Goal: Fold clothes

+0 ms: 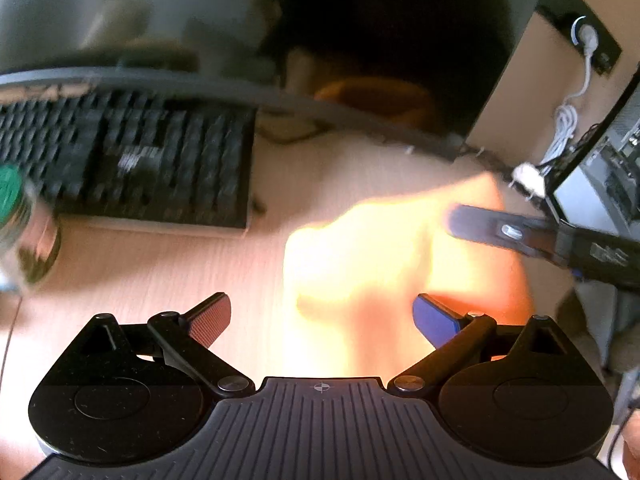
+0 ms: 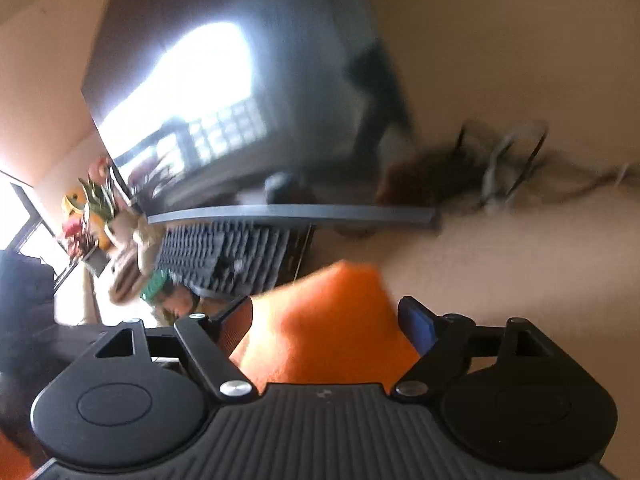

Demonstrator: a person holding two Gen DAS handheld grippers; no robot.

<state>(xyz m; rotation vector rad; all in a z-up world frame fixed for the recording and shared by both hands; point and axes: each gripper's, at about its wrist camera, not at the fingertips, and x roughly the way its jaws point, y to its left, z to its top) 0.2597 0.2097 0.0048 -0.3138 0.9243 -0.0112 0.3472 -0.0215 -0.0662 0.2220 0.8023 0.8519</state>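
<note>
both my jaws stand spread wide, and neither one pinches anything. on my left gripper (image 1: pixel 322 318) the red pad sits at 9 o'clock and the blue pad at 3 o'clock, with a clear gap between them. the orange cloth (image 1: pixel 400 256) lies on the wooden desk (image 1: pixel 140 280) ahead of that gap, toward 1 o'clock, washed out to pale yellow by sunlight and smeared by blur. i cannot tell how its edges lie.

my right gripper (image 2: pixel 325 322) is parted the same way. here the orange cloth (image 2: pixel 332 320) fills the space between the pads and runs back under the gripper body toward 6 o'clock, with a corner pointing up to 12 o'clock. whether the pads touch the fabric i cannot tell, but the gap looks too wide for a grip. i judge i hold them apart like this so that i can close on a corner or edge, 1 gripper on each side of the garment.

from the left view, 1 dark finger of the right gripper (image 1: pixel 500 232) reaches in from 3 o'clock over the far side of the cloth, so the 2 tools bracket it.

beyond the cloth, at 10 o'clock in the left view, is a black keyboard (image 1: pixel 132 168) under the edge of a monitor (image 1: pixel 240 20), and a green-capped bottle (image 1: pixel 16 208) stands at 9 o'clock. cables (image 2: pixel 500 160) trail at 2 o'clock in the right view. i would keep any fold on the bare wood, away from those. the fold looks not yet begun.
</note>
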